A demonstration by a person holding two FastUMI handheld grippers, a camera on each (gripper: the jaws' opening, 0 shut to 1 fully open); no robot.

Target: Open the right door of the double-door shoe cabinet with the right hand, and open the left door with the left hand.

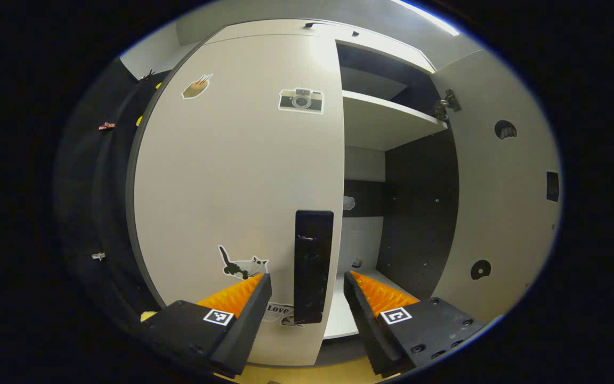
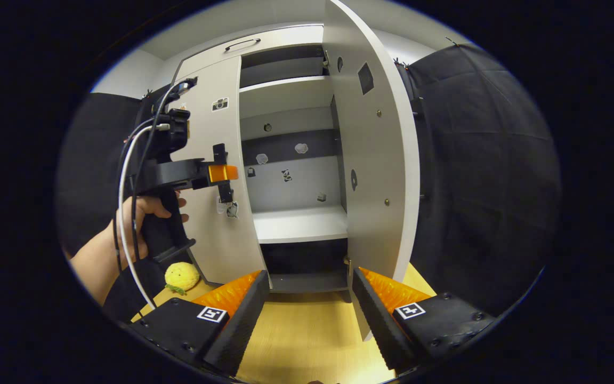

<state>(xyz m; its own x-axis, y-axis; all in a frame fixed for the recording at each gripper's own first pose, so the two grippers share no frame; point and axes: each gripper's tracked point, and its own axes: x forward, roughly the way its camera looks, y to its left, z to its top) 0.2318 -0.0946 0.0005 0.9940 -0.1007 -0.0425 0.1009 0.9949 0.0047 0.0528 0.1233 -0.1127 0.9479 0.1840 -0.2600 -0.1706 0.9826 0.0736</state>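
Left tool [image 1: 307, 301] is level with its fingers spread wide, nothing pressed between them. In the right gripper view, a hand [image 2: 144, 221] grips its upright handle, forearm angled up. Right tool [image 2: 309, 298] gapes too, holding nothing.

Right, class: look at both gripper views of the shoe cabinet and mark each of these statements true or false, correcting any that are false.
1. The right door stands open. True.
2. The left door is swung wide open. False: it is shut, flat across its half of the cabinet.
3. The left gripper has its open fingers either side of the black handle. True.
4. The right gripper is clamped on the right door. False: it is open, holding nothing.
5. A yellow plush toy lies on the floor by the cabinet. True.
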